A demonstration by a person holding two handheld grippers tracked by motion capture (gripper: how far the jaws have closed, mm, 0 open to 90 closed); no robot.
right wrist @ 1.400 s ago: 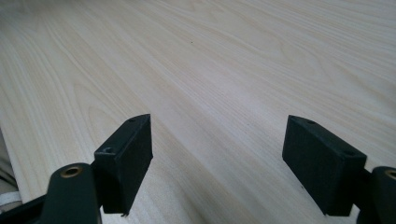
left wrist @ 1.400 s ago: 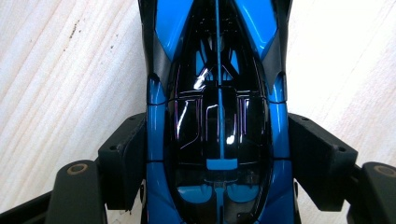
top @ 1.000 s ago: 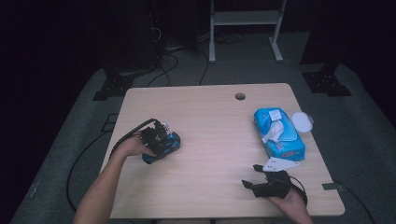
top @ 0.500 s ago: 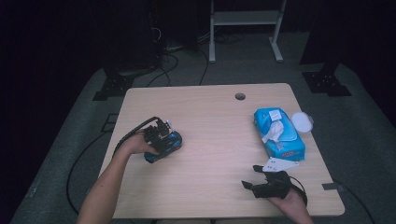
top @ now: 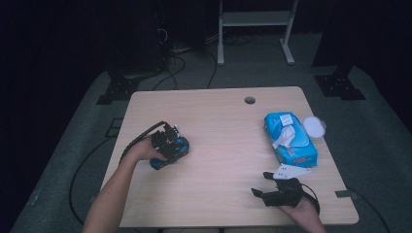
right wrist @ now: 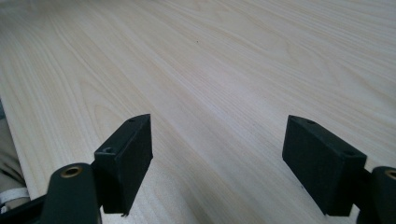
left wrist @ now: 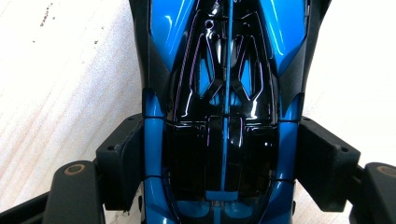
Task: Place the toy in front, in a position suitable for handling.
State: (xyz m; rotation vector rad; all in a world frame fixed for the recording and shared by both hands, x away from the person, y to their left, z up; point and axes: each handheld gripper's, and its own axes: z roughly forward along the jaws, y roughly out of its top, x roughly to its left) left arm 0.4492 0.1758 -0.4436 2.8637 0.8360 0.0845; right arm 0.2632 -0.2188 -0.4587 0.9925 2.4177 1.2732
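Note:
A glossy blue and black toy car (top: 174,151) rests on the left half of the wooden table (top: 218,121). My left gripper (top: 167,144) reaches over it from the left. In the left gripper view both black pads (left wrist: 125,161) press against the sides of the toy car (left wrist: 224,116), so the gripper is shut on it. My right gripper (top: 262,184) lies low near the table's front right edge, pointing left. Its jaws stand wide open over bare wood, with nothing between the right gripper (right wrist: 217,158) pads.
A blue pack of wet wipes (top: 291,143) with a wipe sticking out lies at the right side, a round white lid (top: 314,126) beside it. A cable hole (top: 249,100) sits near the far edge. Cables and a metal stand are on the floor beyond.
The left hand and the toy car have shifted very slightly to the right. The right hand has stayed where it was.

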